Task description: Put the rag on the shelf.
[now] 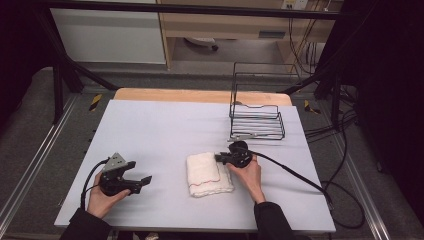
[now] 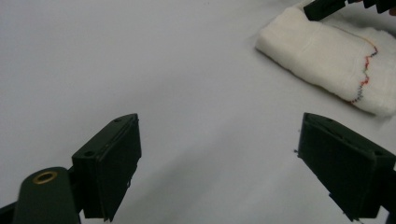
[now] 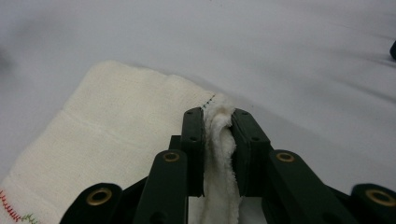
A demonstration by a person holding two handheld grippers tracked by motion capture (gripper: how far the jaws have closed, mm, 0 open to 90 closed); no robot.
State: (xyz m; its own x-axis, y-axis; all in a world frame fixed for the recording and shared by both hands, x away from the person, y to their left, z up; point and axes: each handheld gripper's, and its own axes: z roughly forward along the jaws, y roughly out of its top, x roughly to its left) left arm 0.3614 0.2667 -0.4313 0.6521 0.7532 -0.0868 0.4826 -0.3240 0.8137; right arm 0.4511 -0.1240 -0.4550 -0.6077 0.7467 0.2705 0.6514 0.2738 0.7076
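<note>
Open table stretches bare across the left and far side; a folded towel at centre and a wire rack at far right block passage.

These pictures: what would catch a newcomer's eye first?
A folded white towel lies mid-table, its edge pinched by the right gripper. The left gripper rests open on the bare table to the towel's left. A black wire rack stands at the far right.

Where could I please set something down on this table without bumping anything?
The far-left stretch of the pale grey table, behind the left gripper, is bare, as is the near-right corner. It is crowded around the folded white towel, right gripper and black wire rack.
</note>
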